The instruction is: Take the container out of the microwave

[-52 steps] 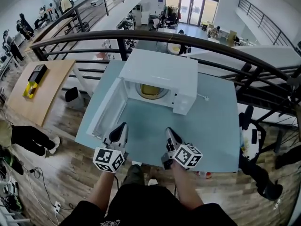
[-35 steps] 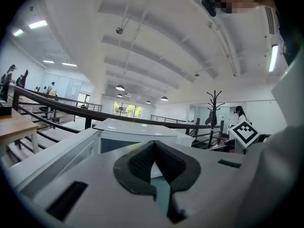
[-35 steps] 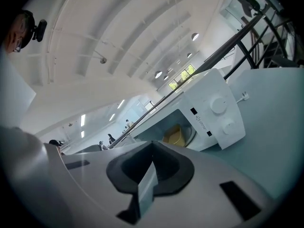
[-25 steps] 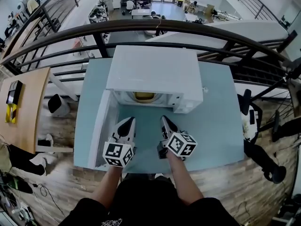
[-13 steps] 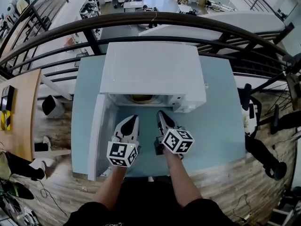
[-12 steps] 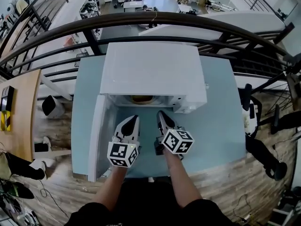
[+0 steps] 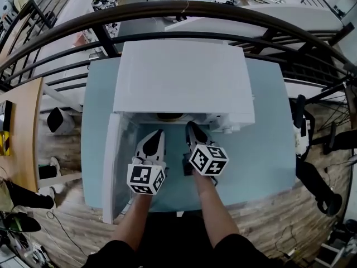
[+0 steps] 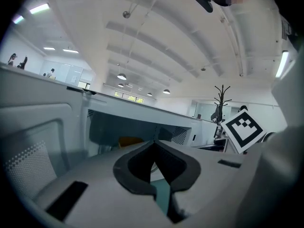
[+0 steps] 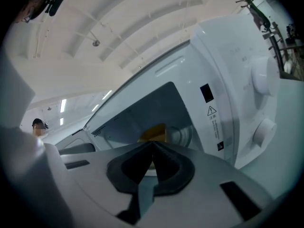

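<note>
The container (image 9: 153,132) is seen inside the open microwave (image 7: 184,77) — a yellowish shape, perhaps a bowl, largely hidden. The left gripper (image 8: 153,143) and the right gripper (image 9: 152,145) are held side by side at the opening, each with jaws together — nothing gripped. The door (image 7: 110,166) is swung leftward.

The head view looks steeply down from above the person onto the top of the microwave (image 7: 184,77) and the bench (image 7: 268,149). The left hand-held gripper (image 7: 158,134) and right hand-held gripper (image 7: 191,128) each carry a low camera that faces almost level along the jaws, close to the microwave's open front. Both gripper views look into the cavity (image 8: 123,127) and share the yellow container (image 9: 153,133) at its far end. The right gripper view sits tilted and also takes in the control panel (image 9: 247,94) at right. The head view catches only the cavity's near lip.
</note>
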### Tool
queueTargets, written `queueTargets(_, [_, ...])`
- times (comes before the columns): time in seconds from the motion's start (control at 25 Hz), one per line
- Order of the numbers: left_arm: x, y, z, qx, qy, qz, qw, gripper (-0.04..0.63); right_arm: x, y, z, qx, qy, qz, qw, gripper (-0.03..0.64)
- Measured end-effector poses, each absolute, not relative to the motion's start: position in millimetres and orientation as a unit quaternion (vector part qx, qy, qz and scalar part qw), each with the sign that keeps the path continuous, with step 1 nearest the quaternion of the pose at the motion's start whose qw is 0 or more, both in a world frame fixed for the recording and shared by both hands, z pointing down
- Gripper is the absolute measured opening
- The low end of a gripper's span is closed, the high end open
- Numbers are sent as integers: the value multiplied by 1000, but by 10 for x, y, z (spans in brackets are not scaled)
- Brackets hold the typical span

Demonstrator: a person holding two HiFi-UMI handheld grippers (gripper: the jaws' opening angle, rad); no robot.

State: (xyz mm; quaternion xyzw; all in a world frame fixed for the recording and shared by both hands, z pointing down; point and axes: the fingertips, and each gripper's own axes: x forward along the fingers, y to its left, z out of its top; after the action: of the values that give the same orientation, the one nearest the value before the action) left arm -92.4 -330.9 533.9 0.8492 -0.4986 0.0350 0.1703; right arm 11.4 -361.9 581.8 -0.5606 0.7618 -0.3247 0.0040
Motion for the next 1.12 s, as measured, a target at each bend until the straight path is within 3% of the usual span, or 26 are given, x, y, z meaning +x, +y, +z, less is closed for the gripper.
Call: queueTargets(1.12, [-999,-3657,5675,838,-512,44,184,8,130,-4086,6110,-581,753,-309,1,29])
